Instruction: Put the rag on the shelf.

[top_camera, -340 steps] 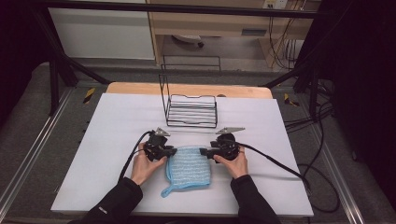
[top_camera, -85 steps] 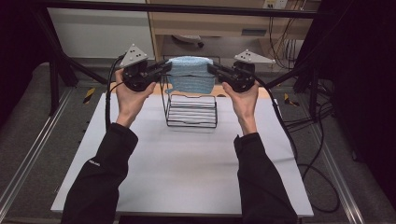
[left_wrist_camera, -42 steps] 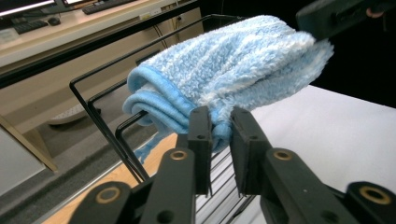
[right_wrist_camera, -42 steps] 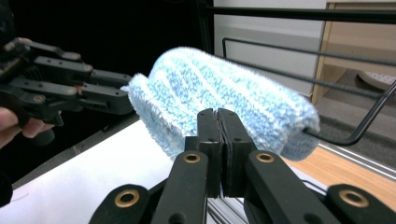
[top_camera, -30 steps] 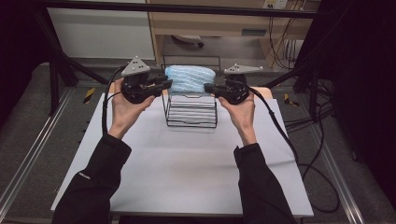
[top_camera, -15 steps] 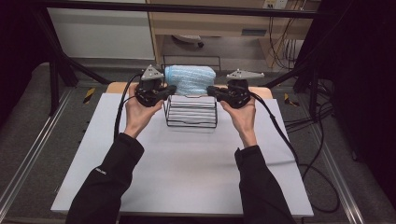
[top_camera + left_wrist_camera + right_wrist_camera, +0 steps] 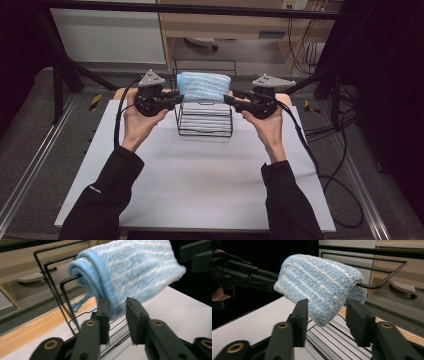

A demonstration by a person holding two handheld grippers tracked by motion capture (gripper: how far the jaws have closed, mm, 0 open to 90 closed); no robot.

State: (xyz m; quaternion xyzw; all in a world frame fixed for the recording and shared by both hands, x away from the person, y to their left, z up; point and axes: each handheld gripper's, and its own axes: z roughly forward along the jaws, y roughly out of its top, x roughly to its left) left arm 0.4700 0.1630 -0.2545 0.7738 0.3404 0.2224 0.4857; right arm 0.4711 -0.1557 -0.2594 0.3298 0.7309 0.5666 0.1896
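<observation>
A blue-and-white striped towel (image 7: 204, 86) hangs folded over the top bar of a black wire rack (image 7: 204, 121) at the far middle of the white table (image 7: 200, 175). My left gripper (image 7: 176, 97) is at the towel's left end and my right gripper (image 7: 229, 97) at its right end. In the left gripper view the jaws (image 7: 117, 305) have just been opening, and the towel's (image 7: 135, 270) edge hangs loose in the narrow gap. In the right gripper view the jaws (image 7: 327, 307) have just been opening wider, with the towel's (image 7: 317, 282) corner between them, untouched.
The rack's wire bars (image 7: 53, 282) rise behind the towel, and its far loop (image 7: 387, 277) juts out to the right. A wooden strip edges the table's far side (image 7: 292, 98). Cables trail from both grippers, the right one (image 7: 305, 145) over the table's right edge.
The towel went from lying on the table to held high between both grippers. It now rests over the rack's top bar. Both hands came down and inward slightly.
</observation>
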